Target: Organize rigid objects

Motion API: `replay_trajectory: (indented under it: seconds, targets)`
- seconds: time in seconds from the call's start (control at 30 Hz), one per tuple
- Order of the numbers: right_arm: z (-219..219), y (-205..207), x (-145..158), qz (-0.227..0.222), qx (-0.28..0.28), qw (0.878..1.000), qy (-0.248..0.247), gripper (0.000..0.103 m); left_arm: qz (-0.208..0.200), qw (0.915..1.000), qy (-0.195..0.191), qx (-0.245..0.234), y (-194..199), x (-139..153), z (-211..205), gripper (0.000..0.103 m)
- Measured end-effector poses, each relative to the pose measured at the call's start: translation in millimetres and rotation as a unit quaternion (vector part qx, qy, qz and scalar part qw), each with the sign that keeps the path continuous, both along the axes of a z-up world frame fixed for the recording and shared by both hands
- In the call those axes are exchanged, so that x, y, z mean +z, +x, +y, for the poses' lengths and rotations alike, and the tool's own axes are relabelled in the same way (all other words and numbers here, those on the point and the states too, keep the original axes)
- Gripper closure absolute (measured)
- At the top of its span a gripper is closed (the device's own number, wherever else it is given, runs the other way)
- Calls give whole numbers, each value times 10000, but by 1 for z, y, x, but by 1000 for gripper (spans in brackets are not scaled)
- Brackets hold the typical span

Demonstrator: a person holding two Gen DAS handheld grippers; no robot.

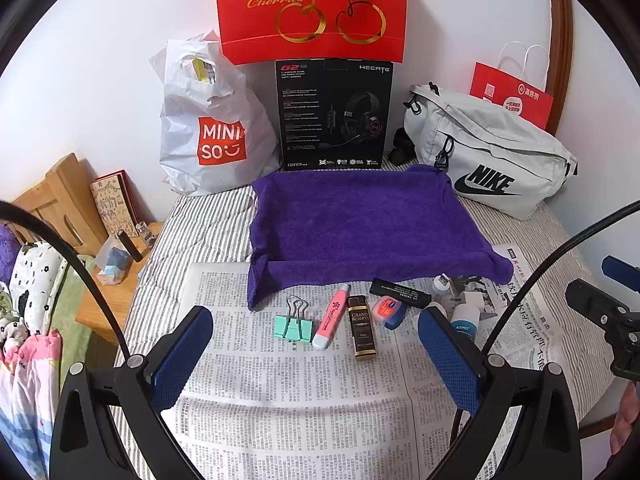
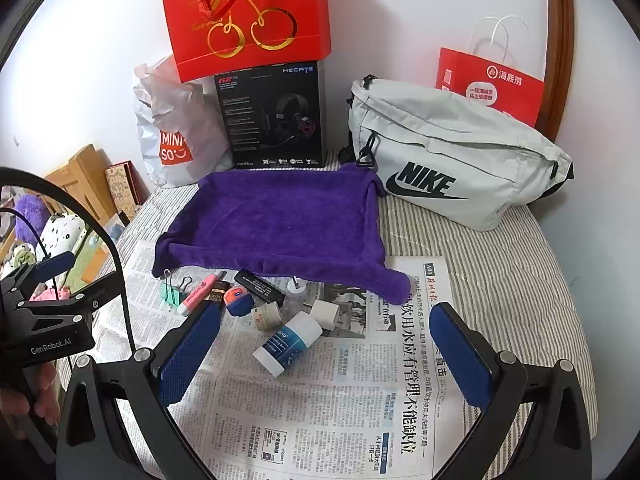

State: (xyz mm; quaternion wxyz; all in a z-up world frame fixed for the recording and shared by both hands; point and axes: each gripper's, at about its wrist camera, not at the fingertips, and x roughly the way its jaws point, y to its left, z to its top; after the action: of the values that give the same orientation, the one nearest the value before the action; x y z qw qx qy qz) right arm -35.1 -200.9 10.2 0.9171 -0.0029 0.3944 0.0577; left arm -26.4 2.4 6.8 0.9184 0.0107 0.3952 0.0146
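Both your tools are spread wide, empty: left tool (image 1: 316, 364), right tool (image 2: 326, 354). Small items lie in a row on the newspaper (image 2: 304, 412), just in front of the purple towel (image 2: 280, 216): mint binder clip (image 1: 293, 325), pink highlighter (image 1: 331, 318), black-gold lighter (image 1: 362, 328), white-blue bottle (image 2: 287, 342) on its side, white charger cube (image 2: 325, 314).

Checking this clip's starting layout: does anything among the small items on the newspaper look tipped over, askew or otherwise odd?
Mostly tidy. The white bottle with the blue label lies on its side on the newspaper, askew to the row of small items. The purple towel has a near corner drooping over the paper. Nothing looks spilled or damaged. Both grippers, left and right, are open and empty.
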Motion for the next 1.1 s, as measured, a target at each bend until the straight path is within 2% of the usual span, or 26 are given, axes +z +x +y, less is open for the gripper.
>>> replay_trajectory:
  seconds: [1.1]
  targets:
    - [3, -4, -1, 4, 48, 10000, -25, 0, 3, 10000, 13, -12, 0, 1, -1, 0]
